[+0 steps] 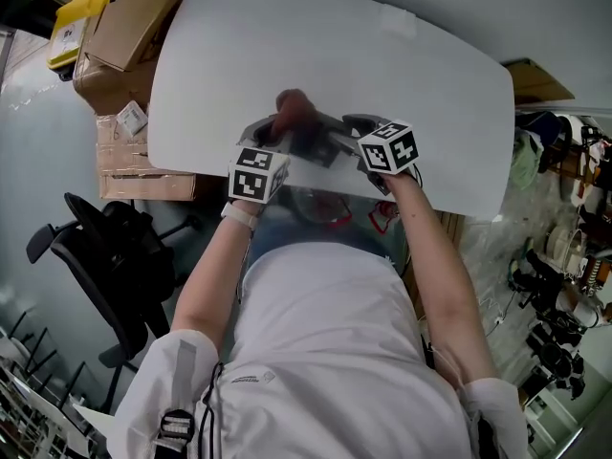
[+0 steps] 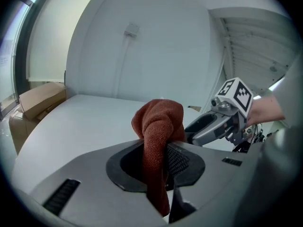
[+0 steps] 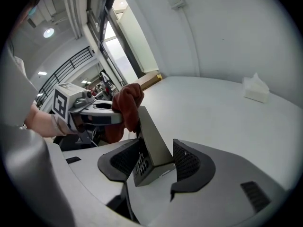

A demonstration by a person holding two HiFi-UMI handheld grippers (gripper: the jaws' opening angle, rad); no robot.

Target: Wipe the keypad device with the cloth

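Note:
My left gripper (image 2: 156, 164) is shut on a rust-red cloth (image 2: 158, 126), which bunches above the jaws and hangs down between them. My right gripper (image 3: 154, 160) holds the grey keypad device (image 3: 151, 141) tilted between its pads, keys facing the left pad, jaws wide apart. The cloth (image 3: 127, 105) presses against the device's upper end. In the head view both grippers meet over the table's near edge, left gripper (image 1: 279, 140) and right gripper (image 1: 335, 143), with the cloth (image 1: 295, 111) between them.
The white table (image 1: 335, 55) stretches away beyond the grippers. A small white object (image 3: 255, 90) lies on it farther off. Cardboard boxes (image 1: 124, 36) stand at the left, a black office chair (image 1: 105, 256) below them, and clutter (image 1: 564, 256) on the floor at the right.

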